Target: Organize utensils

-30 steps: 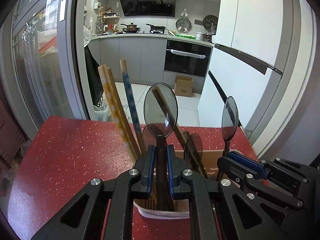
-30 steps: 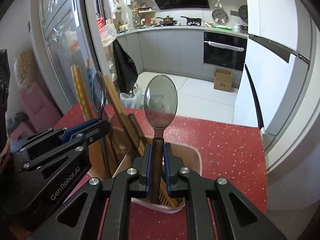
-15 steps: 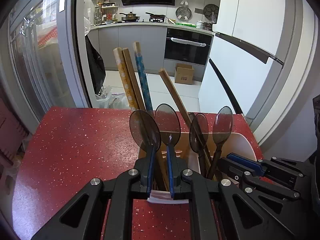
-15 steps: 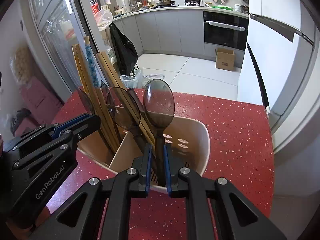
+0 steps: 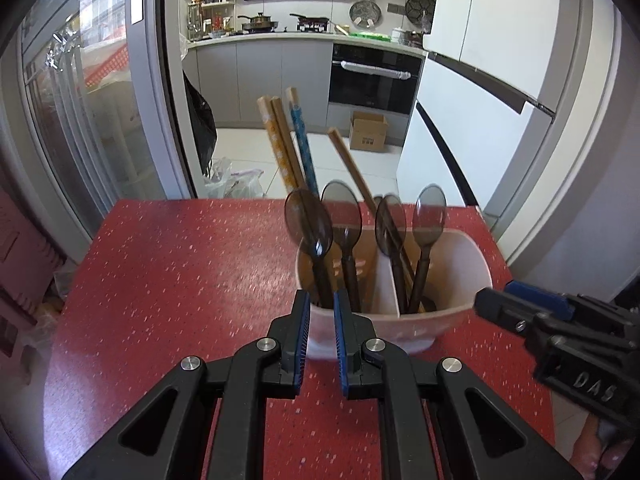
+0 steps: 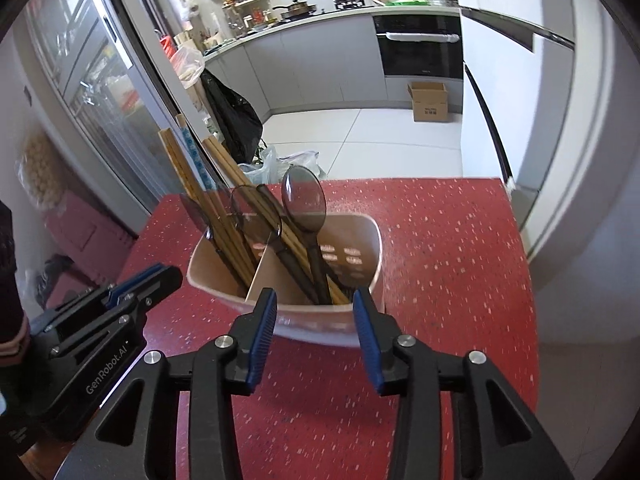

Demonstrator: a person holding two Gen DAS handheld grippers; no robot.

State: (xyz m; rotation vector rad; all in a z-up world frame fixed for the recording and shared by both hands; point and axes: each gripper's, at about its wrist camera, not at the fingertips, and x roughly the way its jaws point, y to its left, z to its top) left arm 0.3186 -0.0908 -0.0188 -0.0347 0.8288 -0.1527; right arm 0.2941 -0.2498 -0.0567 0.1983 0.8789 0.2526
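Observation:
A pale utensil holder (image 5: 448,316) with a middle divider stands on the red table (image 5: 180,264). Several dark translucent spoons (image 5: 308,220) and wooden chopsticks (image 5: 280,144) stand in it. My left gripper (image 5: 320,312) is slightly open and empty, just in front of the holder's near rim. In the right wrist view, the holder (image 6: 364,240) holds the spoons (image 6: 304,204) and chopsticks (image 6: 188,168). My right gripper (image 6: 314,312) is wide open and empty at the holder's near rim. The left gripper body (image 6: 92,328) shows at the left.
The red table ends at a far edge (image 6: 400,180) above the kitchen floor. A glass sliding door (image 5: 80,120) stands at the left and a white fridge (image 5: 500,100) at the right. The right gripper's body (image 5: 560,328) sits beside the holder.
Both grippers have let go of their spoons, which now stand in the holder. Both have opened and pulled back from the holder toward me.

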